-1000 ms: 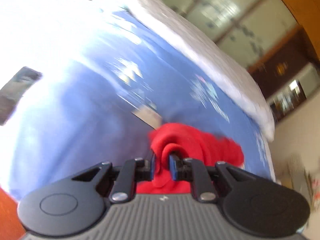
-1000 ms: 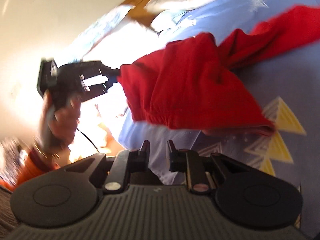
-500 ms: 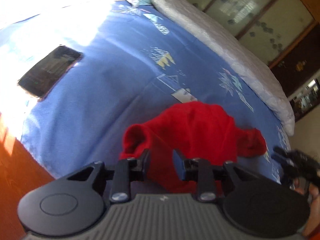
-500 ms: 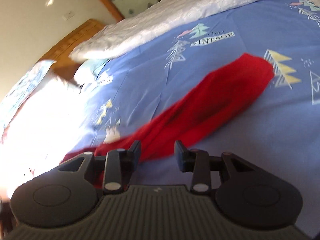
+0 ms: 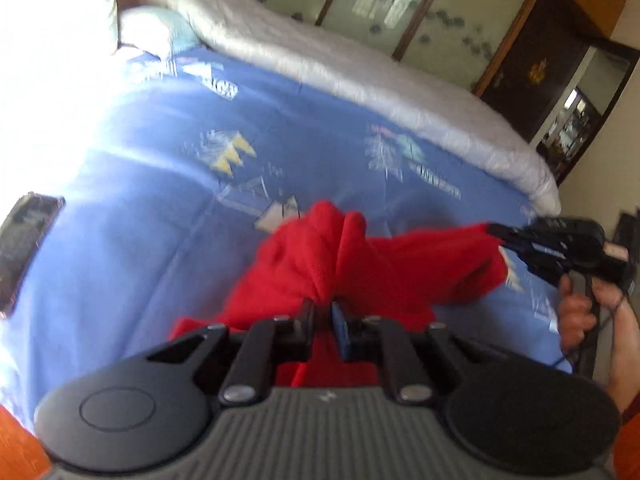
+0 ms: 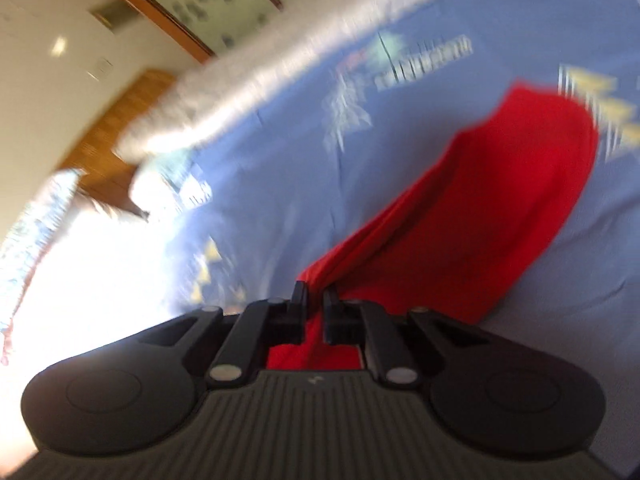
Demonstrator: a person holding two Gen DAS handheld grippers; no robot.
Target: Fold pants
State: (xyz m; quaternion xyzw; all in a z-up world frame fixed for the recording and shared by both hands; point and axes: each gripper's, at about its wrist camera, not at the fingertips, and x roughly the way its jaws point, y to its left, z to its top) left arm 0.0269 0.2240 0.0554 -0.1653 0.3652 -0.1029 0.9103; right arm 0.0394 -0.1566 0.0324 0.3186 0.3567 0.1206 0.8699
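Both tongs are pinching the red pants (image 5: pixel 360 264), so this looks like the step of lifting and spreading them out over the blue bed cover (image 5: pixel 140 200). The left tongs (image 5: pixel 325 312) are squeezing a bunched bit right at their tips. The right tongs (image 6: pixel 314 300) are squeezing another edge, and the rest is trailing ahead of them. Both are pointing slantwise down. Next, I think, the hands need to pull apart to make the cloth flat.
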